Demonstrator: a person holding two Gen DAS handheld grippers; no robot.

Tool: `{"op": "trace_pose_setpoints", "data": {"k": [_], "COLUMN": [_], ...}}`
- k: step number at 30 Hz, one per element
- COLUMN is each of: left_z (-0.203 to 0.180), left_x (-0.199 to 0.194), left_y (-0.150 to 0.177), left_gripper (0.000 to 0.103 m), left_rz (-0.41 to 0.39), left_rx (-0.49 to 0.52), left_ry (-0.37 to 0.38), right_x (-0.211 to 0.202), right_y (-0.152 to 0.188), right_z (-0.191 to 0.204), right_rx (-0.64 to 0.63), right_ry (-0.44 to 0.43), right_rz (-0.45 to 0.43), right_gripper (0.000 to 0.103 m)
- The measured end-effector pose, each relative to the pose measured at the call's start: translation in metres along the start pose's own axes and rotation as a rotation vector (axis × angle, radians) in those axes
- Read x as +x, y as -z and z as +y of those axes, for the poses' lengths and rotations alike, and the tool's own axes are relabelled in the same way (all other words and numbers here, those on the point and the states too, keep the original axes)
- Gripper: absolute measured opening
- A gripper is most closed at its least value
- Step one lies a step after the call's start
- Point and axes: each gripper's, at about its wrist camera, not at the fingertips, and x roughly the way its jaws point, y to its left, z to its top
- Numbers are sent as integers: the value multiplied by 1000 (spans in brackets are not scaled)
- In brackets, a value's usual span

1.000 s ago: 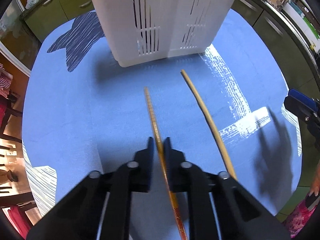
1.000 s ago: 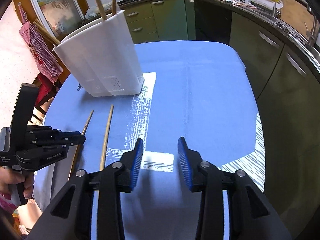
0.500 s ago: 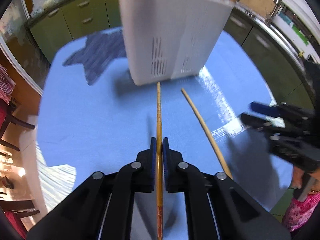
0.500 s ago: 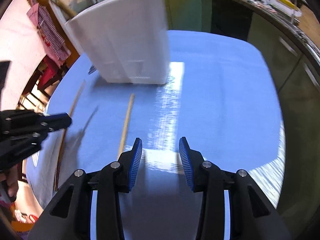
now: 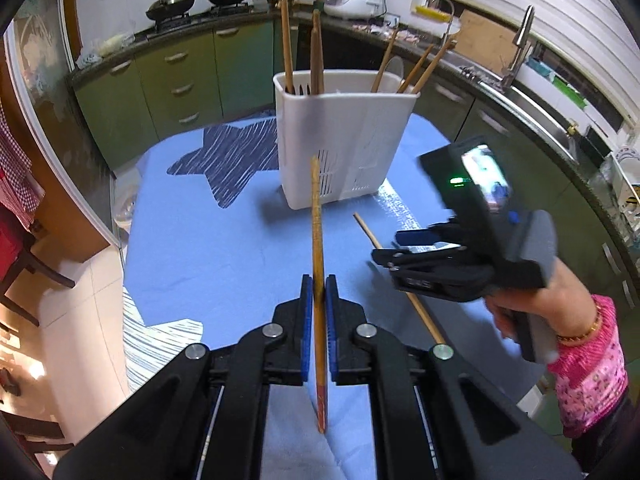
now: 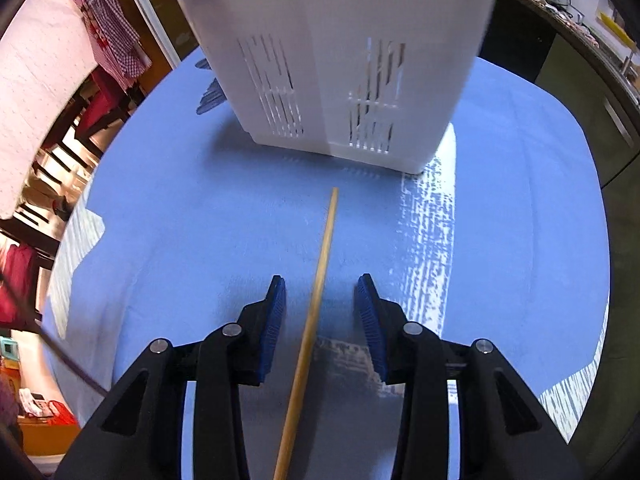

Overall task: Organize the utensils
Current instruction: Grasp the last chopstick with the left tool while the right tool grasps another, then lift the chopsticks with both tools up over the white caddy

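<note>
Darker chopstick (image 5: 318, 264) clamped in left hand-held gripper (image 5: 316, 300), raised off bench (image 5: 224, 248), long axis aimed at white utensil holder (image 5: 344, 136); lower end juts behind pads. Pale chopstick (image 6: 316, 300) flat on blue cloth, tip toward holder, near end cut off by frame. Right hand-held gripper (image 6: 320, 308) straddles it, jaws apart, pads not touching (left view shows it from the side, fingertips blurred). Holder's contents visible only in left view.
</note>
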Motion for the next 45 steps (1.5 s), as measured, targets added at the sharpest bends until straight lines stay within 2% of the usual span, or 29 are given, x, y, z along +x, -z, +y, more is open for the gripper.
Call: {"op": "trace_pose_setpoints", "data": {"k": [7,15,25,30,40,45], "left_z": [3,5,5,4,-4,-8], "left_x": [-19,-25,-28,-33,-45,-52], "left_y": [7,12,10,6,-1,-11], "left_gripper": [6,6,6,6,6,6], "left_rz": [-41,-49,-60,-71,-98,-107], "left_rx": [11,15,20,27,44,49], "left_ry": [5,4,8,6,13,47], "right_x": [11,13,8,-27,-141,-176], "right_y": [-5,-8,-3,9,55,68], "right_z": [13,11,5,-4,-27,-31], "right_rx": [-21,-27,10,31,85,84], "right_ry": [51,46,21,-8,-72,-73], "right_rz": [13,24,2,-77,-339,-406], "right_gripper": [31,9,6,6,6,6]}}
